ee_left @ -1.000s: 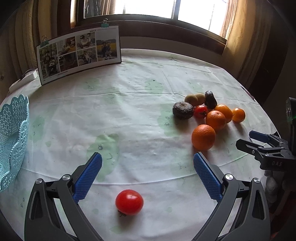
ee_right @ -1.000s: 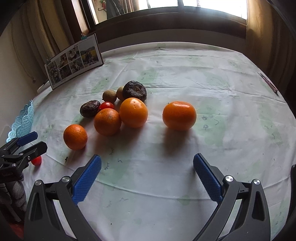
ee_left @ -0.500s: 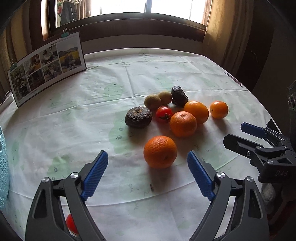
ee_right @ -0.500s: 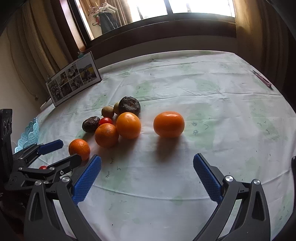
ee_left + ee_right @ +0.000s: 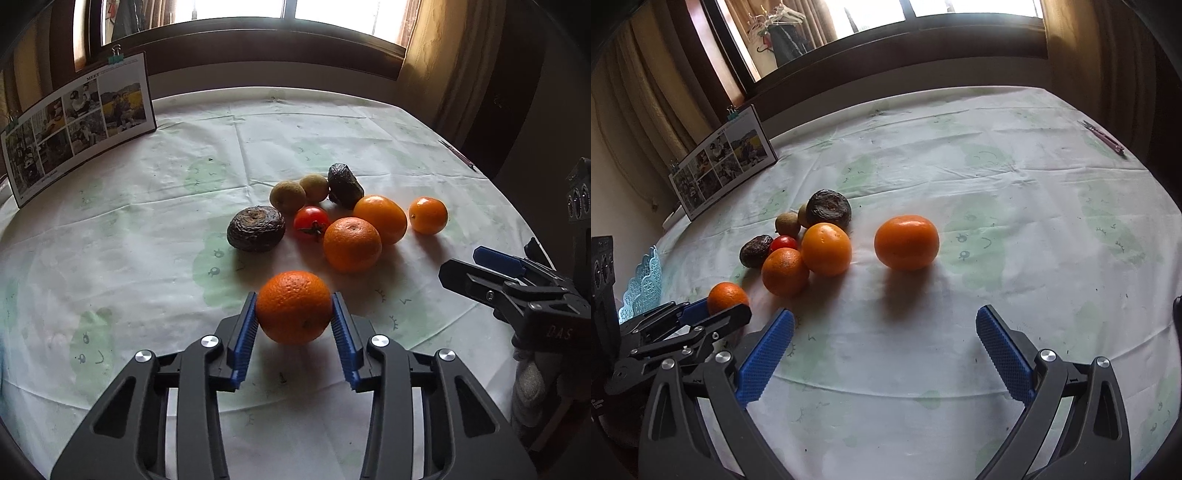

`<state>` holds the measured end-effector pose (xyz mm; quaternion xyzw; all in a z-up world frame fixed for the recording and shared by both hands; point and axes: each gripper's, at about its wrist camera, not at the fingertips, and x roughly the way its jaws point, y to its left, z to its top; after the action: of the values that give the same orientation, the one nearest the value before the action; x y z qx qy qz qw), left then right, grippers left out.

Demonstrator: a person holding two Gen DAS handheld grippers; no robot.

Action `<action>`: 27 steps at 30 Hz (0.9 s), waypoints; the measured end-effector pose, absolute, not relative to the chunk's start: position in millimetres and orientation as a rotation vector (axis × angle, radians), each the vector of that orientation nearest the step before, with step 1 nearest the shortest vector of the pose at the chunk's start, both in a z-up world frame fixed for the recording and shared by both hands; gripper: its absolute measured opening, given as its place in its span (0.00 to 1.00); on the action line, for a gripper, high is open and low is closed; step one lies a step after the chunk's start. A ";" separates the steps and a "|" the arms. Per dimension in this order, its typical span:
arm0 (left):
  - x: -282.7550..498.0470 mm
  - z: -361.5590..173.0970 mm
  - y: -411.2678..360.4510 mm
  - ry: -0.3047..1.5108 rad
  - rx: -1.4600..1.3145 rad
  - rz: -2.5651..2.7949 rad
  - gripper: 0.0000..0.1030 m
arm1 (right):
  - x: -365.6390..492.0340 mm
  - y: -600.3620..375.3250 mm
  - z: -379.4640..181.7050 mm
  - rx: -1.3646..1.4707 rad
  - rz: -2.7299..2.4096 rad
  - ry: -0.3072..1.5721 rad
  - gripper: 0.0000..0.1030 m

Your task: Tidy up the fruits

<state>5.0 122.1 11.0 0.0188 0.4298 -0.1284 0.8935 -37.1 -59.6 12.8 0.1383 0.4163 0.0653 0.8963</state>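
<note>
My left gripper (image 5: 293, 300) is shut on a large orange (image 5: 293, 306) at the near side of the fruit pile, its blue pads (image 5: 243, 332) pressing both sides. Behind it lie two more oranges (image 5: 352, 243), a small orange (image 5: 428, 215), a red tomato (image 5: 311, 223), two kiwis (image 5: 287, 196) and two dark wrinkled fruits (image 5: 256, 229). My right gripper (image 5: 884, 317) stands open over bare cloth, nothing between its fingers. A lone orange (image 5: 907, 242) sits ahead of it. The right wrist view shows the held orange (image 5: 727, 295) in the left gripper (image 5: 701, 317).
A light blue lattice basket (image 5: 642, 288) stands at the table's left edge. A clipped photo board (image 5: 81, 122) leans at the back left. A pink pen-like thing (image 5: 1102, 138) lies at the far right. The round table has a white cloth (image 5: 332, 140).
My left gripper swung right, away from a lone tomato, reached the nearest orange and shut on it. The right gripper drew back a little and stayed open.
</note>
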 end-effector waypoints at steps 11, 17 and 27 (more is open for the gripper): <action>-9.4 34.0 149.6 0.807 0.027 -0.177 0.39 | -15.1 -63.7 23.6 0.232 0.077 0.854 0.82; -14.9 37.4 162.0 0.797 0.010 -0.155 0.39 | 4.0 -59.1 16.4 0.197 0.069 0.888 0.61; -15.7 37.1 175.5 0.797 -0.020 -0.124 0.39 | 13.7 -53.7 11.1 0.160 0.061 0.890 0.41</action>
<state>-15.7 175.5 37.1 -0.0097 0.3878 -0.0603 0.9197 13.7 -53.7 11.1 0.0773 0.4298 0.0297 0.8991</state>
